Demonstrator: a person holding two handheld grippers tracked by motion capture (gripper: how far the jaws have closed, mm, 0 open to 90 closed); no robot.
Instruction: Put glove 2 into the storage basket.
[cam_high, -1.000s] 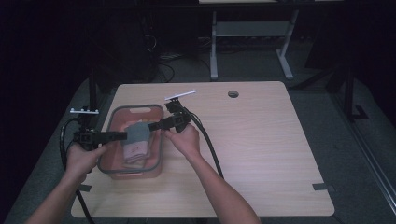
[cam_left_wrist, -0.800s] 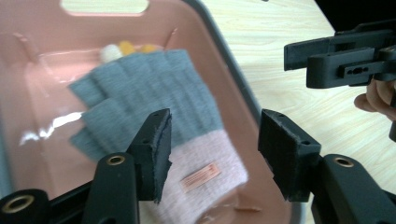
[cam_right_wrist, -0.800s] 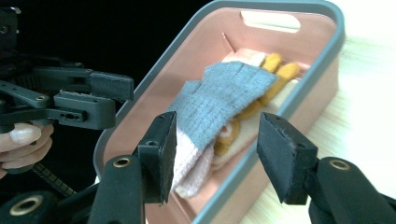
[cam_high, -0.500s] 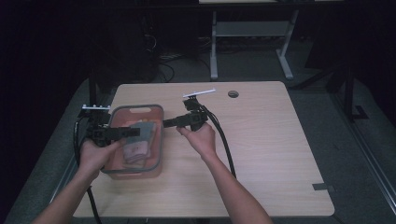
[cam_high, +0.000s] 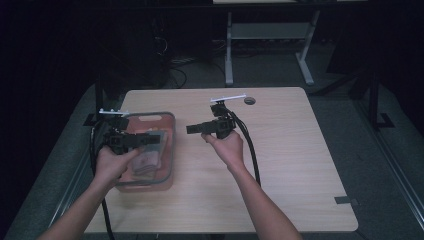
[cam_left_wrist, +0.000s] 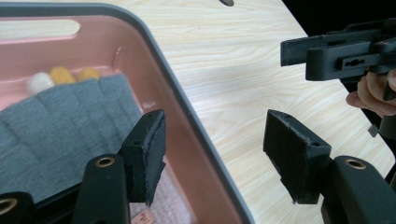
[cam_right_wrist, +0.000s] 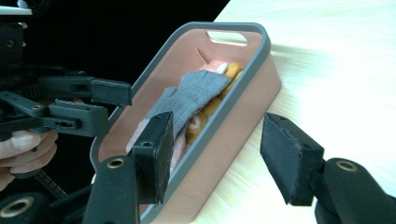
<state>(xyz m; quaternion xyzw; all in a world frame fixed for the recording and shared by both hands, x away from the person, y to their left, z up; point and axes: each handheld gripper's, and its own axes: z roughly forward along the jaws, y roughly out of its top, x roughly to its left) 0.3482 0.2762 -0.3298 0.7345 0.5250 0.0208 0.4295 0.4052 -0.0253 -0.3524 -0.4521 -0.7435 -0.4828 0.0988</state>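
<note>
Pink bin (cam_high: 170, 150) with grey rim holds grey cloth (cam_right_wrist: 194, 95) over yellow items; left gripper (cam_left_wrist: 215, 154) and right gripper (cam_right_wrist: 215, 156) both gape wide, holding nothing.

High view dim, room beyond bench (cam_high: 300, 165) near black, soft grain, low contrast. Both gripper views much brighter, lit from above. Bench wood blown out to white glare at right of right gripper view. Near fingers (cam_right_wrist: 156, 156) fairly sharp, frayed pad edges readable. Grey cloth (cam_left_wrist: 51, 135) in pink bin (cam_left_wrist: 187, 130) slightly soft. Dark corners in both gripper views.
</note>
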